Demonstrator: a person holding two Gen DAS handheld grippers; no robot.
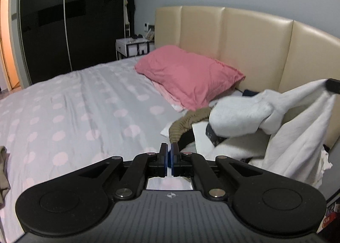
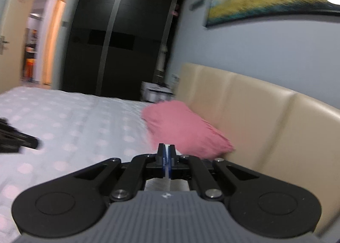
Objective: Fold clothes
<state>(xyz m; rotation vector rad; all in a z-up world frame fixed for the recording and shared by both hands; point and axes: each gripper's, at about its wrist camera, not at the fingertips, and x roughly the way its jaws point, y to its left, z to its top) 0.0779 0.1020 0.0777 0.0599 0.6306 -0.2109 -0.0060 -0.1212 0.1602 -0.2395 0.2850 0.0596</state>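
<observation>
Two claws: both stood with their jaws pressed together.
Left gripper [image 1: 169, 151]: closed, blue pads nearly meeting; whether any cloth was pinched could not be told.
Right gripper [image 2: 166, 153]: closed, with a thin pale strip between its pads; in the left wrist view white cloth hung from its black tip, far right of the left claw and above it.
White fleece garment [image 1: 240, 113]: draped ahead and to the right of the left claw, bunched over other clothes.
Brown ribbed piece [image 1: 184, 124]: curved away from just beyond the left claw's right fingertip, running under the white garment.
Pink pillow [image 1: 187, 73]: farther ahead of both claws, against the beige headboard [image 1: 255, 41].
Dotted bedspread [image 1: 74, 104]: spread ahead and left of both claws.
Drab cloth [image 1: 3, 175]: far left of the left claw, at the frame's edge.
</observation>
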